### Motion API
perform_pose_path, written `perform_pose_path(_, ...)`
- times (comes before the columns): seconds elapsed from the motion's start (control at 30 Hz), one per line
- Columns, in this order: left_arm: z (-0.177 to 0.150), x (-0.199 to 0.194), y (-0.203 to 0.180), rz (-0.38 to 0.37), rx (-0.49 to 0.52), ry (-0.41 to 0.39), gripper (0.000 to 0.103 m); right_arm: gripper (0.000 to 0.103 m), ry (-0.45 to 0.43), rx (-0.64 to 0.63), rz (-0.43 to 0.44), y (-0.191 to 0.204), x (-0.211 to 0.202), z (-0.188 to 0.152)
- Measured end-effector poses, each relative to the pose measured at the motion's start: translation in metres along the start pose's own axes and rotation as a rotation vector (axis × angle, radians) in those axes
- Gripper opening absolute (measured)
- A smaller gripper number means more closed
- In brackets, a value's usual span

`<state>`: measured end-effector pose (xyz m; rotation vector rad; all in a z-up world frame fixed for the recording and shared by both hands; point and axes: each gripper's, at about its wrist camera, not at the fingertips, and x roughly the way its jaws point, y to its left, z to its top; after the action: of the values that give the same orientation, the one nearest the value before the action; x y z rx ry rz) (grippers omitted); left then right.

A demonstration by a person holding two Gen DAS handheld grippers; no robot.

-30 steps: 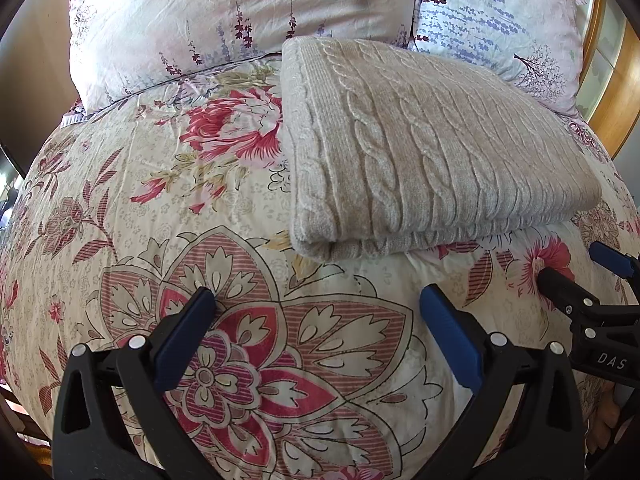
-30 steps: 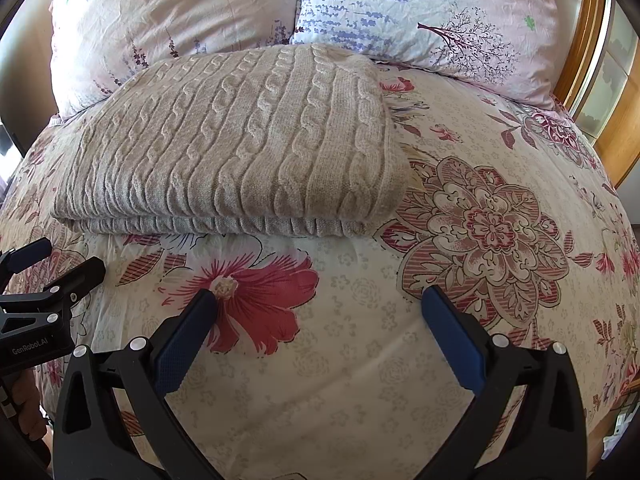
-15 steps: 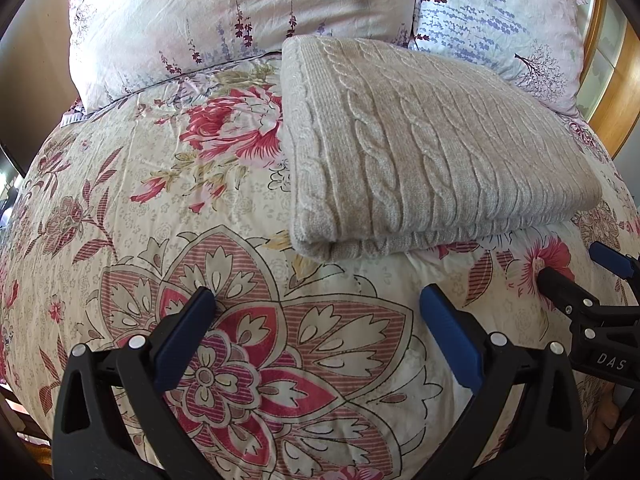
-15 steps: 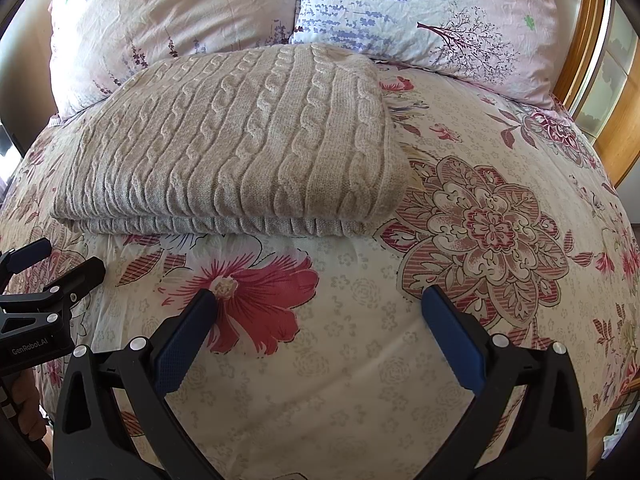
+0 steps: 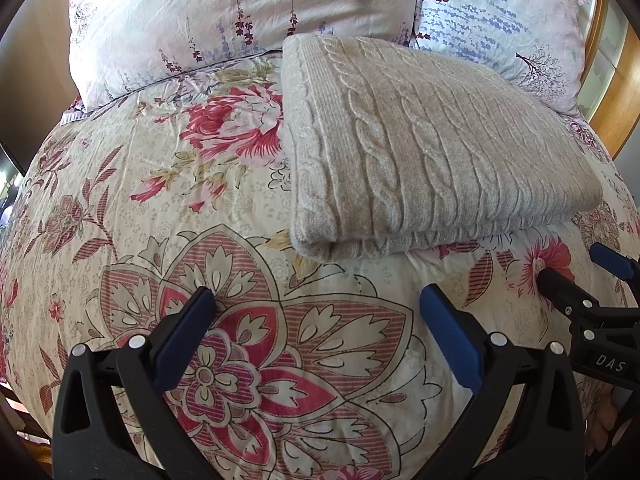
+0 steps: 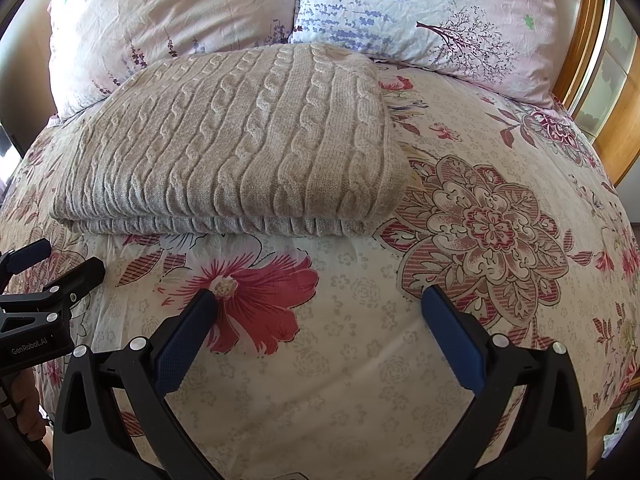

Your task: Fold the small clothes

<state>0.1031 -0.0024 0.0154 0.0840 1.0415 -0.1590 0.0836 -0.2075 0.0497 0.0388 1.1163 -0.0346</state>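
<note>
The folded sweater [image 6: 228, 160] lay on the quilt [image 6: 480, 320]; the right gripper [image 6: 318, 300] stood spread, apart from it.

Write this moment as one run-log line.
sweater folded on quilt | left gripper open, empty | right gripper open, empty | both short of sweater
</note>
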Motion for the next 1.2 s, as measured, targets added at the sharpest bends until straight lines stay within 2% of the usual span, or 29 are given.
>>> perform_pose_path(1.2, -0.0019, 0.001, 0.0016, -0.012, 0.014, 0.03, 0.101, 0.102, 0.001, -0.003, 0.002, 0.0001, 0.0002, -0.0001)
